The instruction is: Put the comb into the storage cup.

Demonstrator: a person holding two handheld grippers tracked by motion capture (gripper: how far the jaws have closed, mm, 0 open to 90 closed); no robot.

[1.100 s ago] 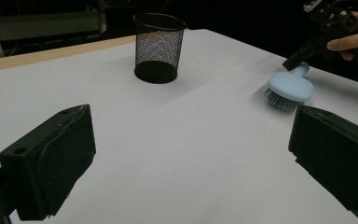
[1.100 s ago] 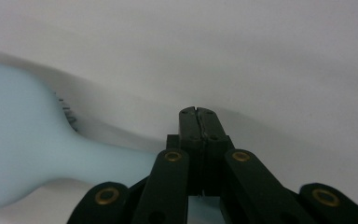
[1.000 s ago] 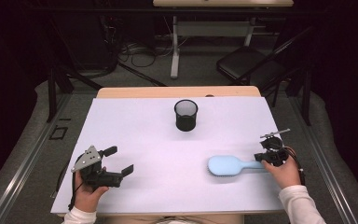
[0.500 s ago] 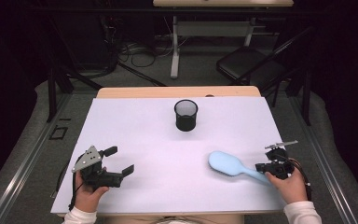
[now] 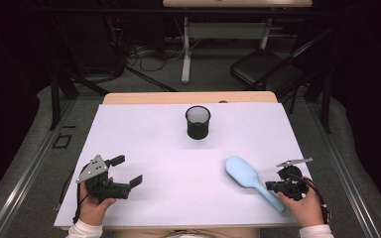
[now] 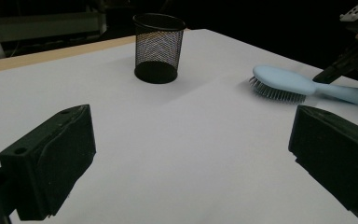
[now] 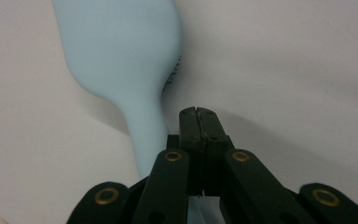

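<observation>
High view: a light blue hairbrush (image 5: 250, 179) lies on the white desk (image 5: 154, 144) at the near right, its handle beside the right gripper (image 5: 273, 186). A black mesh cup (image 5: 198, 122) stands farther back.

Left gripper view: the left gripper (image 6: 191, 163) hovers, jaws wide open, holding nothing.

Right gripper view: jaws pressed together, empty, touching the handle.

Pale blue hairbrush (image 5: 250, 179), black mesh cup (image 5: 198, 122), white table (image 5: 178, 163).
</observation>
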